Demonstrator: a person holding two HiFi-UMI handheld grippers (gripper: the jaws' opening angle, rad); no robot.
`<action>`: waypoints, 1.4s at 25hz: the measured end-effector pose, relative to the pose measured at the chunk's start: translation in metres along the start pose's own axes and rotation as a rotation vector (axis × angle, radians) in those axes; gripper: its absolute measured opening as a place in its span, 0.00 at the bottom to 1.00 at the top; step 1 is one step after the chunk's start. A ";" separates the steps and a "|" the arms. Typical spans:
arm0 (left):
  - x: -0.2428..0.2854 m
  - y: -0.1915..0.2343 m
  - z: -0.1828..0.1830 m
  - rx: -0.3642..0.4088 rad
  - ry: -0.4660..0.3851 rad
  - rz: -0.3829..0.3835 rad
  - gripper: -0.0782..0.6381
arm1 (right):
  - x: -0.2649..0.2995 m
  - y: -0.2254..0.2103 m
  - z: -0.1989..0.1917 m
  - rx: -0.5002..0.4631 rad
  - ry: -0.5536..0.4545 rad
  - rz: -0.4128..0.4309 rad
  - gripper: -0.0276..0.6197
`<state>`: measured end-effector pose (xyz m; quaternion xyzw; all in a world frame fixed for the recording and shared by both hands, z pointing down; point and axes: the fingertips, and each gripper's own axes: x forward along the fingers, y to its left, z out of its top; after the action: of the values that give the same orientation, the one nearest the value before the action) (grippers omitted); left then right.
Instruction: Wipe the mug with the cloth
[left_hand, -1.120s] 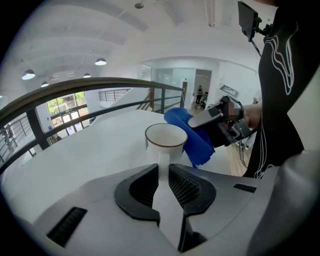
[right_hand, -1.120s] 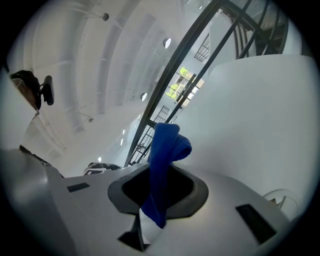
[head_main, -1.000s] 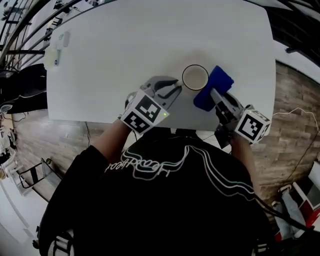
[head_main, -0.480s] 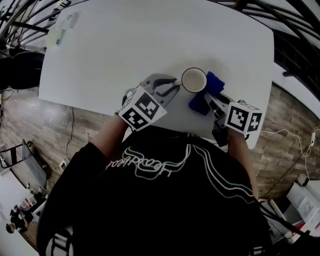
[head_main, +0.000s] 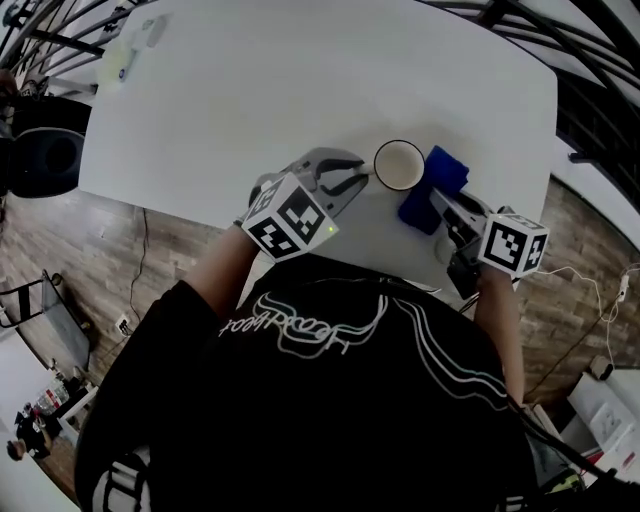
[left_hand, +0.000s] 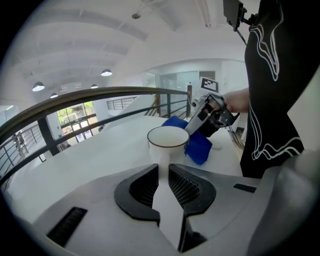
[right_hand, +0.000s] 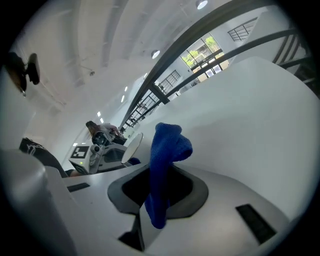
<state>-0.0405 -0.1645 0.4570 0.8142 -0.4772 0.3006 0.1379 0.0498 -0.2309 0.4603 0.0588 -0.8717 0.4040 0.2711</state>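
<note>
The white mug (head_main: 398, 165) stands upright on the white surface (head_main: 300, 80), close to its near edge and over toward the right-hand side. The left gripper (head_main: 352, 180) comes at it from the left; its fingers (left_hand: 189, 186) are part closed and pinch the mug's handle (left_hand: 161, 167) between the ribbed pads. The mug looks steadied rather than lifted, its base seemingly down on the surface.

The right gripper (head_main: 440, 203) reaches in from the right, its fingers (right_hand: 186, 192) pinched on a blue cloth (head_main: 433, 183); one fold stands up out of the grip and a tail hangs below it. Seen from above, the cloth bunches against the mug's wall on the side away from the handle; whether it touches or sits just beside it, I cannot tell.

I take this to be the wiping step itself, with the outer wall opposite the handle getting the attention; both things are in hand and nothing needs fetching.

The next move calls for the cloth to be pressed firmly on the wall and drawn round or up and down it; the left grip must hold the handle fast so the mug neither turns nor slides toward the near edge. To reach the rim and the inside, the cloth would have to be lifted over the lip; its raised fold looks the handiest part to lead with.
</note>
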 end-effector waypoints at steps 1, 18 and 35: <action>0.000 0.002 0.000 0.012 0.002 -0.012 0.20 | -0.005 0.002 0.005 -0.002 -0.014 0.019 0.14; 0.007 0.051 -0.006 0.277 0.051 -0.161 0.20 | 0.011 0.022 0.062 -0.107 -0.045 0.246 0.14; 0.011 0.029 0.008 0.366 0.045 -0.230 0.20 | 0.022 0.007 0.054 -0.159 0.028 0.221 0.14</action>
<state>-0.0582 -0.1911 0.4555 0.8679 -0.3152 0.3825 0.0316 0.0059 -0.2639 0.4388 -0.0650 -0.8984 0.3616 0.2407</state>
